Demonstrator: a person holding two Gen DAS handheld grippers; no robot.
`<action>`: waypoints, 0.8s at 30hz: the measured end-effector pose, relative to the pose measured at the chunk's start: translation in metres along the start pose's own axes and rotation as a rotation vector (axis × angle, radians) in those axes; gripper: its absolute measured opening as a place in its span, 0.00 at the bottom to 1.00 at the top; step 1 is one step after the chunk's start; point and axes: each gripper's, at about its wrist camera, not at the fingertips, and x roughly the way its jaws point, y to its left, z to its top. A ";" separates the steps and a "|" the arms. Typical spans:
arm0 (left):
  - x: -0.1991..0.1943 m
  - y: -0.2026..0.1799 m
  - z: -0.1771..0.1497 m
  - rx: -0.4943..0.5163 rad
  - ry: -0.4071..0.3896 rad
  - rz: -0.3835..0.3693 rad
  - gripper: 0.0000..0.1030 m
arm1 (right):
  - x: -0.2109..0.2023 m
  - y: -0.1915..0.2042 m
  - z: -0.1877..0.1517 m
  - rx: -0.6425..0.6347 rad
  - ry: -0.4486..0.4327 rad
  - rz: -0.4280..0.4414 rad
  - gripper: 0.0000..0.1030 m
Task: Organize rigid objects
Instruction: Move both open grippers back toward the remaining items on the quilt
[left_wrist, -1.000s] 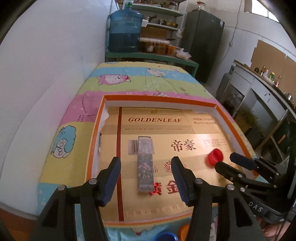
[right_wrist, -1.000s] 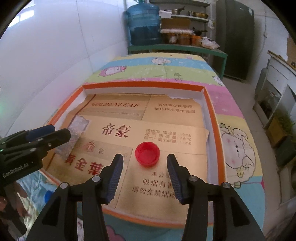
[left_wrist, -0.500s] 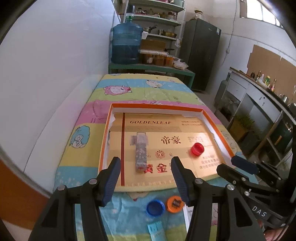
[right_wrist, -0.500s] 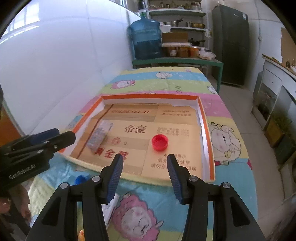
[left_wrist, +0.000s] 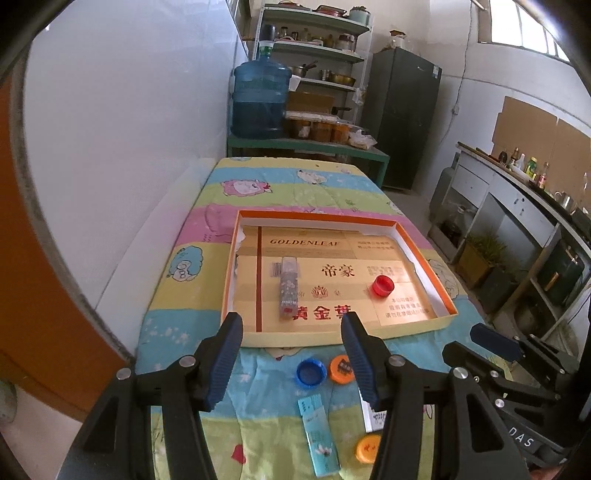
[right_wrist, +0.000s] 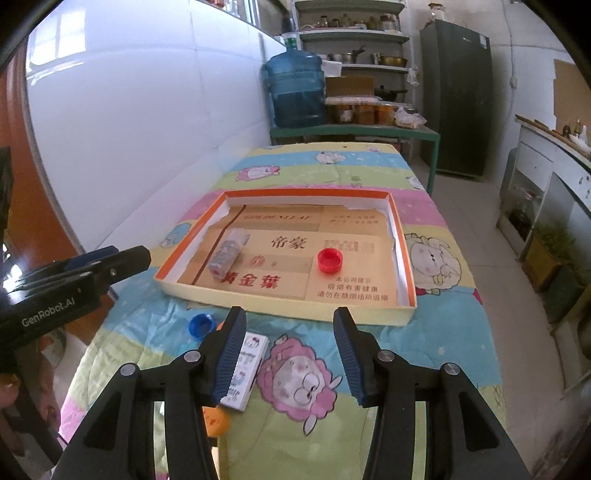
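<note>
An orange-rimmed shallow box (left_wrist: 439, 291) (right_wrist: 404, 258) lies on the quilted table. In it are a patterned grey slim pack (left_wrist: 288, 288) (right_wrist: 226, 253) and a red bottle cap (left_wrist: 382, 285) (right_wrist: 329, 260). In front of the box lie a blue cap (left_wrist: 311, 373) (right_wrist: 201, 326), an orange cap (left_wrist: 341, 367), a teal slim pack (left_wrist: 318, 432), a white card pack (right_wrist: 245, 369) and another orange cap (left_wrist: 367, 448) (right_wrist: 216, 421). My left gripper (left_wrist: 291, 354) is open and empty, above the caps. My right gripper (right_wrist: 290, 350) is open and empty, beside the white pack.
A white wall runs along the left of the table. A green bench with a blue water jug (left_wrist: 260, 99) stands beyond the far end. A dark fridge (left_wrist: 402, 118) and counters (left_wrist: 517, 199) are at the right. The table's right edge drops to the floor.
Both grippers have pulled back from the box toward the table's near end. The loose caps and packs in front of the box have come into view. Box contents have not moved.
</note>
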 end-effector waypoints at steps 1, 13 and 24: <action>-0.003 0.000 -0.002 0.001 -0.002 0.000 0.54 | -0.003 0.001 -0.001 0.001 -0.002 0.001 0.49; -0.035 0.005 -0.027 -0.016 -0.009 -0.022 0.54 | -0.031 0.017 -0.023 -0.013 -0.005 0.002 0.49; -0.046 0.012 -0.057 -0.043 0.005 -0.038 0.54 | -0.042 0.028 -0.056 -0.022 0.035 0.016 0.49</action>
